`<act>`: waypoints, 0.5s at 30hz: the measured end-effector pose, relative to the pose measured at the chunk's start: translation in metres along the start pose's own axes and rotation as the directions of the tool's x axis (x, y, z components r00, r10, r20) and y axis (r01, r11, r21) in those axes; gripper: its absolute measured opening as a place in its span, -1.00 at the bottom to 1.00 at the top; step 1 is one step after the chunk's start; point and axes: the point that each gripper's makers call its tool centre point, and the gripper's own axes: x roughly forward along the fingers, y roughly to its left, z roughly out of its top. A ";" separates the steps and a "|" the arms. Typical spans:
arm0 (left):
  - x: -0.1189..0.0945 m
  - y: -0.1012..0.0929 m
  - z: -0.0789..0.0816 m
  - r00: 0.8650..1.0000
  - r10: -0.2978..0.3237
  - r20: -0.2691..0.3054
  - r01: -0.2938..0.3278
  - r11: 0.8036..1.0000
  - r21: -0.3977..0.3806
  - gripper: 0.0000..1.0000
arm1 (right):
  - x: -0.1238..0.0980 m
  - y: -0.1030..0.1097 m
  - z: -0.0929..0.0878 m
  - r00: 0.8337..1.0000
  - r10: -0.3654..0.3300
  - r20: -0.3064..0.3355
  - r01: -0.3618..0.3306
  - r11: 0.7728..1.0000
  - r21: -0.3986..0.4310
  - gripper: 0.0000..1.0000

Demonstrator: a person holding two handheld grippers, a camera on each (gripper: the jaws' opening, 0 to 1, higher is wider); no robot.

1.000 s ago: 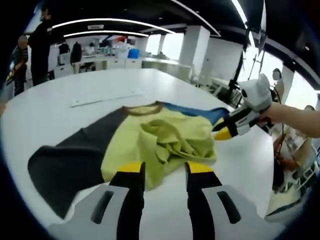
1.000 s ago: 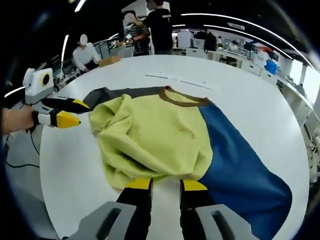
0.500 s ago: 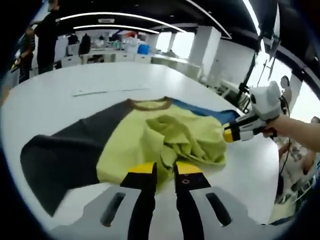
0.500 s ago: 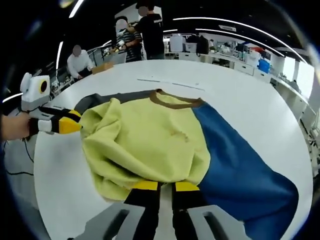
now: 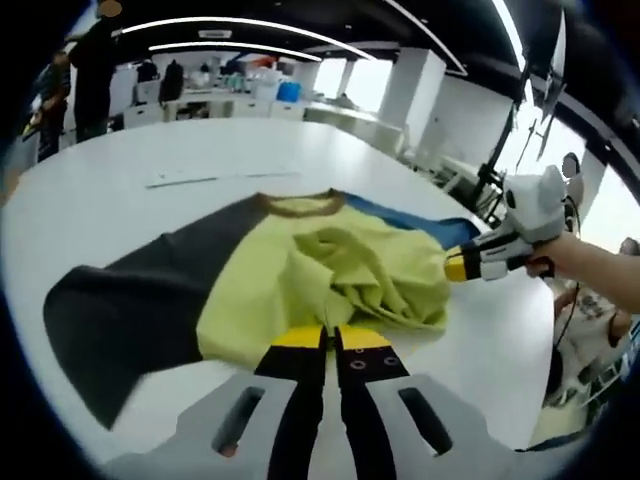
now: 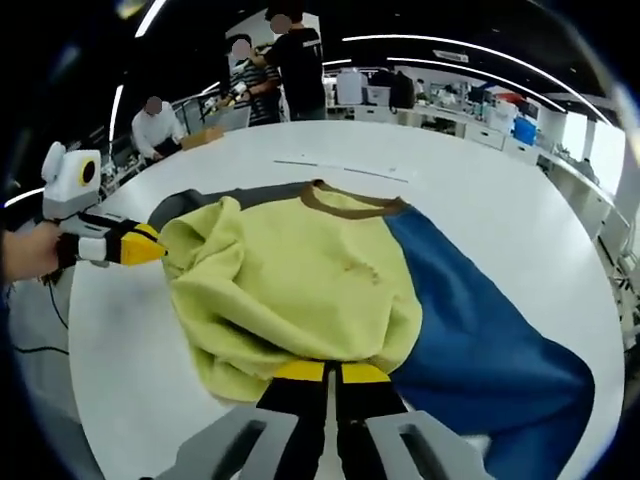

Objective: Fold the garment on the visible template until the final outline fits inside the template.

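Both grippers have just closed: left gripper (image 5: 331, 338) and right gripper (image 6: 331, 372) each pinch the sweater's (image 6: 310, 285) hem at six o'clock, ready to fold.

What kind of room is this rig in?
Likely an open-plan office or lab: a big white table holding the garment, desks with equipment behind, long ceiling strip lights, people standing around.

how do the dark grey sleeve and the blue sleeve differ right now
The dark grey sleeve lies on the left gripper's side; the blue sleeve lies on the right gripper's side. In the right gripper view bunched yellow fabric overlaps the grey one, while the blue spreads wide. Both lie flat on the white table.
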 end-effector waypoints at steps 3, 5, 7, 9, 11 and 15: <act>-0.007 0.000 0.003 1.000 0.002 0.009 -0.002 1.000 -0.013 -0.99 | -0.008 0.003 -0.002 1.000 0.006 -0.006 -0.006 1.000 -0.007 -1.00; -0.012 -0.002 0.005 1.000 0.000 0.015 0.000 1.000 -0.007 -1.00 | -0.013 0.004 -0.003 1.000 0.010 -0.006 -0.010 1.000 -0.014 -1.00; -0.017 -0.002 0.007 1.000 0.000 0.023 0.000 1.000 -0.001 -1.00 | -0.019 0.005 -0.003 1.000 0.009 -0.009 -0.009 1.000 -0.018 -1.00; -0.021 -0.003 0.009 1.000 0.000 0.028 0.000 1.000 -0.001 -1.00 | -0.024 0.006 -0.004 1.000 0.005 -0.008 -0.005 1.000 -0.021 -1.00; -0.026 -0.004 0.010 1.000 -0.004 0.029 0.005 1.000 -0.012 -1.00 | -0.028 0.007 -0.006 1.000 0.002 -0.015 -0.002 1.000 -0.020 -1.00; -0.037 -0.005 0.011 1.000 0.001 0.029 -0.001 1.000 0.005 -1.00 | -0.040 0.009 -0.007 1.000 -0.005 -0.014 0.005 1.000 -0.015 -1.00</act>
